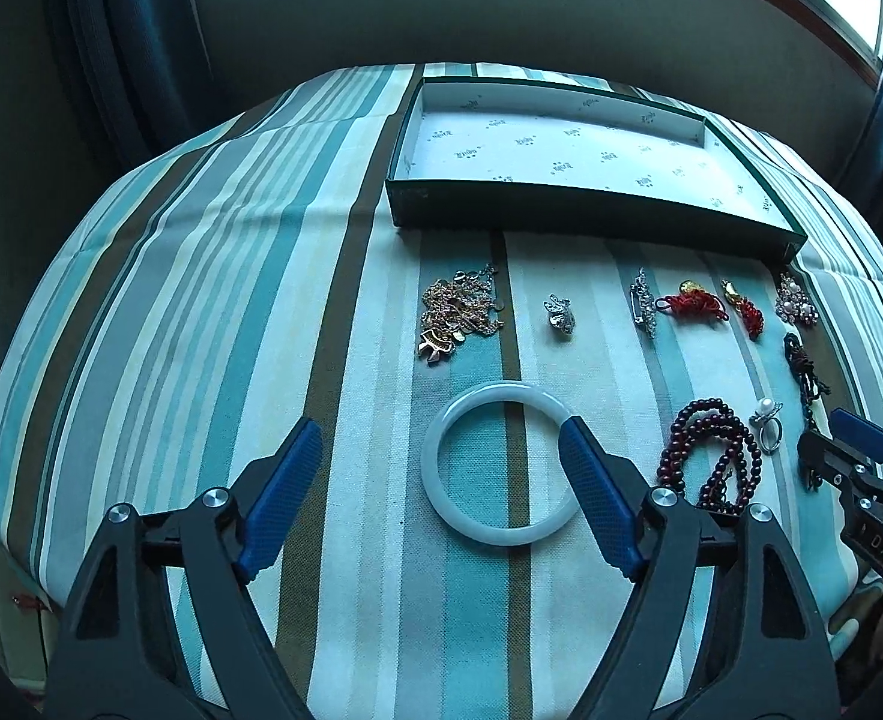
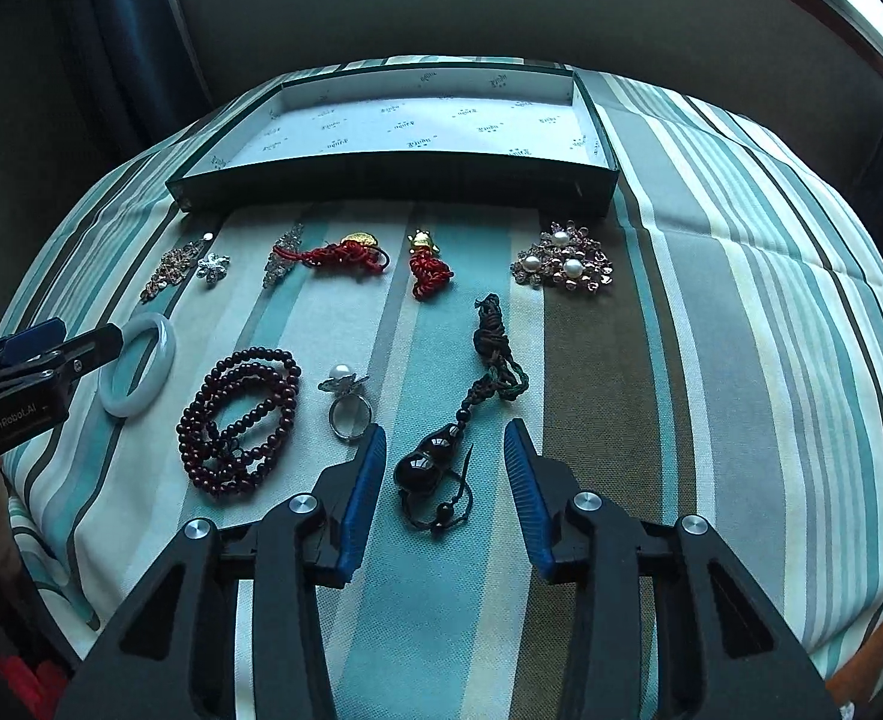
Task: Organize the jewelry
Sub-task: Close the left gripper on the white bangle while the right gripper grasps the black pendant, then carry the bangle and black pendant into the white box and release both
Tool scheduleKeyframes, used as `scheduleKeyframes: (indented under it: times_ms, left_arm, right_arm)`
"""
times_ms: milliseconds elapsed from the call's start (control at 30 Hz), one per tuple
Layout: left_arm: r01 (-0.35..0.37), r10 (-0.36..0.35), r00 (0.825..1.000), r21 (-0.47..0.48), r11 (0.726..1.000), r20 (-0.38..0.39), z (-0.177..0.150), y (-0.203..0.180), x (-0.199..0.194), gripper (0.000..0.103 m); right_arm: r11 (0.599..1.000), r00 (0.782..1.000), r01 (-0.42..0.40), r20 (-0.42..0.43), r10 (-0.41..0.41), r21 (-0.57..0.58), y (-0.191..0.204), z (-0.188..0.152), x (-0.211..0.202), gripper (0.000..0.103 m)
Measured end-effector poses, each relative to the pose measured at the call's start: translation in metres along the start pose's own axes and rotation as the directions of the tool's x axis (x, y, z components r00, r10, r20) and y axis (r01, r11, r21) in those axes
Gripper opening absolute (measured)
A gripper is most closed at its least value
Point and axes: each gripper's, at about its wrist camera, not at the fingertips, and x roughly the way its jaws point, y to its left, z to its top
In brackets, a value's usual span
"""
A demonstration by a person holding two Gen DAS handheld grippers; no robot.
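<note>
A smooth, pale jade-like bangle [image 1: 498,462] lies flat on the woven striped teal, cream and brown cloth [image 1: 213,312] covering the bench, near a coiled strand of dark red beads [image 2: 240,420] and a glossy black gourd pendant on a knotted cord [image 2: 435,462]. Behind them stands a shallow green cardboard box lined with printed white paper [image 1: 585,207]. The left hand-held gripper [image 1: 441,450] is spread wide, one pad overlapping the bangle's rim. The right hand-held gripper [image 2: 444,450] stands partly open astride the pendant, not pinching it.
</note>
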Motion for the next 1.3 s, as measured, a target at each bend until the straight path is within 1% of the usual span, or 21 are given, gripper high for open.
scheduleKeyframes:
  times_ms: [33, 67, 100, 133, 167, 200, 233, 400, 500, 600, 667, 700, 733, 767, 900, 967, 1000, 1033, 1067, 1100, 1300]
  left_arm:
    - [0.002, -0.002, 1.0, 0.0, 1.0, -0.006, 0.0, 0.0, 0.001, 0.081]
    - [0.004, -0.004, 1.0, 0.001, 1.0, -0.013, -0.001, -0.001, 0.003, 0.081]
    - [0.006, -0.006, 1.0, 0.003, 1.0, -0.018, -0.002, -0.002, 0.004, 0.081]
    - [0.009, -0.009, 1.0, 0.005, 1.0, -0.021, -0.002, -0.003, 0.005, 0.082]
    - [0.012, -0.012, 1.0, 0.008, 1.0, -0.023, -0.003, -0.004, 0.005, 0.083]
    - [0.014, -0.014, 1.0, 0.013, 1.0, -0.023, -0.003, -0.005, 0.005, 0.089]
    - [0.016, -0.015, 1.0, 0.017, 1.0, -0.02, -0.003, -0.007, 0.005, 0.091]
    - [0.023, -0.022, 0.999, 0.036, 0.999, -0.027, -0.001, -0.014, 0.012, 0.092]
    - [0.021, -0.019, 0.999, 0.054, 0.998, -0.042, -0.002, -0.019, 0.021, 0.092]
    - [0.022, -0.017, 0.997, 0.069, 0.997, -0.074, -0.005, -0.022, 0.03, 0.092]
    - [0.026, -0.022, 0.997, 0.057, 0.998, -0.073, -0.006, -0.02, 0.032, 0.093]
    - [0.029, -0.025, 0.997, 0.046, 0.999, -0.076, -0.006, -0.018, 0.033, 0.096]
    - [0.028, -0.025, 0.996, 0.03, 0.999, -0.086, -0.006, -0.016, 0.035, 0.101]
    - [0.04, -0.039, 0.995, 0.008, 0.999, -0.096, -0.006, -0.012, 0.038, 0.101]
    - [0.045, -0.043, 0.994, 0.019, 0.999, -0.103, -0.006, -0.011, 0.038, 0.101]
    - [0.051, -0.048, 0.994, 0.025, 0.998, -0.103, -0.007, -0.011, 0.036, 0.099]
    - [0.057, -0.054, 0.994, 0.033, 0.998, -0.095, -0.008, -0.012, 0.034, 0.094]
    - [0.065, -0.061, 0.994, 0.045, 0.997, -0.085, -0.008, -0.014, 0.031, 0.085]
    - [0.077, -0.072, 0.995, 0.059, 0.995, -0.074, -0.009, -0.016, 0.029, 0.079]
    - [0.082, -0.078, 0.995, 0.068, 0.994, -0.066, -0.009, -0.018, 0.026, 0.071]
    - [0.09, -0.086, 0.994, 0.062, 0.994, -0.064, -0.008, -0.017, 0.027, 0.07]
  right_arm:
    - [1.0, 1.0, -0.015, -0.009, 0.015, 0.01, -0.002, -0.001, 0.002, 0.035]
    - [1.0, 1.0, -0.016, -0.007, 0.016, 0.013, -0.004, -0.002, 0.002, 0.031]
    - [1.0, 1.0, -0.01, -0.009, 0.01, 0.009, -0.004, -0.001, 0.002, 0.028]
    - [1.0, 1.0, -0.014, -0.008, 0.014, 0.012, -0.006, -0.001, 0.002, 0.023]
    - [1.0, 1.0, -0.014, -0.007, 0.014, 0.019, -0.008, -0.001, 0.002, 0.022]
    - [1.0, 1.0, -0.012, -0.005, 0.012, 0.027, -0.01, -0.001, 0.002, 0.022]
    - [0.999, 1.0, -0.01, -0.004, 0.01, 0.03, -0.012, 0.0, 0.002, 0.022]
    - [0.999, 1.0, -0.012, 0.002, 0.012, 0.034, -0.014, 0.002, 0.004, 0.022]
    - [0.999, 1.0, -0.018, 0.006, 0.017, 0.037, -0.016, 0.003, 0.004, 0.022]
    - [0.999, 1.0, -0.025, 0.009, 0.024, 0.041, -0.017, 0.003, 0.005, 0.022]
    - [0.999, 1.0, -0.027, 0.011, 0.027, 0.043, -0.017, 0.003, 0.005, 0.022]
    - [0.999, 1.0, -0.029, 0.011, 0.028, 0.043, -0.017, 0.003, 0.005, 0.022]
    - [0.999, 0.999, -0.03, 0.012, 0.029, 0.043, -0.017, 0.003, 0.005, 0.022]
    - [0.999, 0.999, -0.03, 0.012, 0.03, 0.043, -0.017, 0.003, 0.005, 0.022]
    - [0.999, 0.999, -0.03, 0.013, 0.03, 0.044, -0.017, 0.003, 0.005, 0.022]
    - [0.999, 0.999, -0.031, 0.013, 0.03, 0.044, -0.018, 0.003, 0.005, 0.022]
    - [0.999, 0.999, -0.03, 0.013, 0.03, 0.044, -0.017, 0.002, 0.005, 0.022]
    - [0.999, 0.999, -0.03, 0.013, 0.03, 0.044, -0.017, 0.002, 0.005, 0.022]
    - [0.999, 0.999, -0.03, 0.013, 0.029, 0.044, -0.017, 0.002, 0.005, 0.022]
    - [0.999, 0.999, -0.03, 0.013, 0.029, 0.044, -0.018, 0.002, 0.005, 0.022]
    - [0.998, 0.999, -0.031, 0.018, 0.03, 0.049, -0.018, 0.003, 0.004, 0.022]
